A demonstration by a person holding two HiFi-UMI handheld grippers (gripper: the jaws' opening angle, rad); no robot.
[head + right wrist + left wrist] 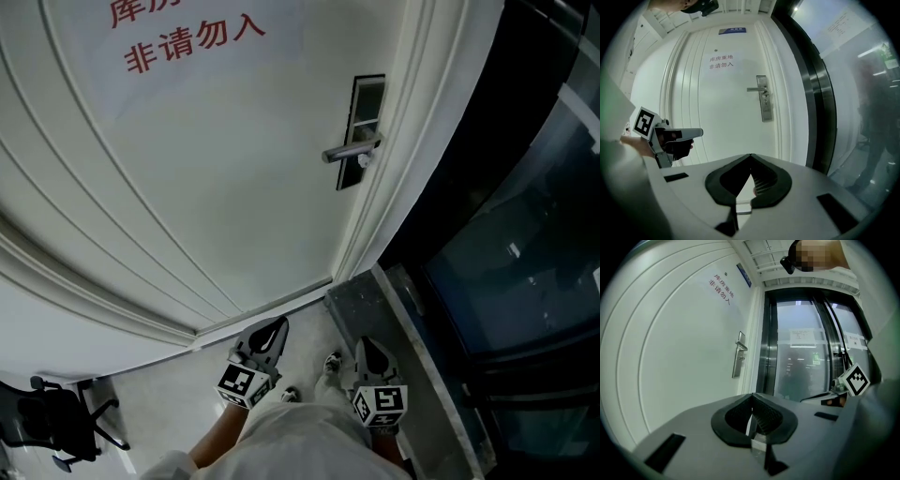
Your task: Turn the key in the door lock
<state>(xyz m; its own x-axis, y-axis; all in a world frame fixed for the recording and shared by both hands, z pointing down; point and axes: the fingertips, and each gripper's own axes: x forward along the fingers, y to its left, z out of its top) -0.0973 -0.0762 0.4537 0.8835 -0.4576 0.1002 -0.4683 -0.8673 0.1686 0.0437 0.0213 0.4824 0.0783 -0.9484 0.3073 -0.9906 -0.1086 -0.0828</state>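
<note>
Closest in, low by the body: left gripper (272, 333), jaws pressed together tip to tip, nothing between them. Beside it, right gripper (367, 349), jaws likewise closed and empty. Ahead of and above both jaw tips, well apart from them: door lock (361, 131), a dark plate with a lever handle (352, 150), at the right edge of the white door (206, 178). Small pale item (364, 160) just under the lever, too small to identify. Dark glass panel (525, 253) off to the right of the right gripper.

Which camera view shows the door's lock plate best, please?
The right gripper view: it faces the lock plate squarely, handle included. The head view sees it from steeply above; the left gripper view, obliquely.
</note>
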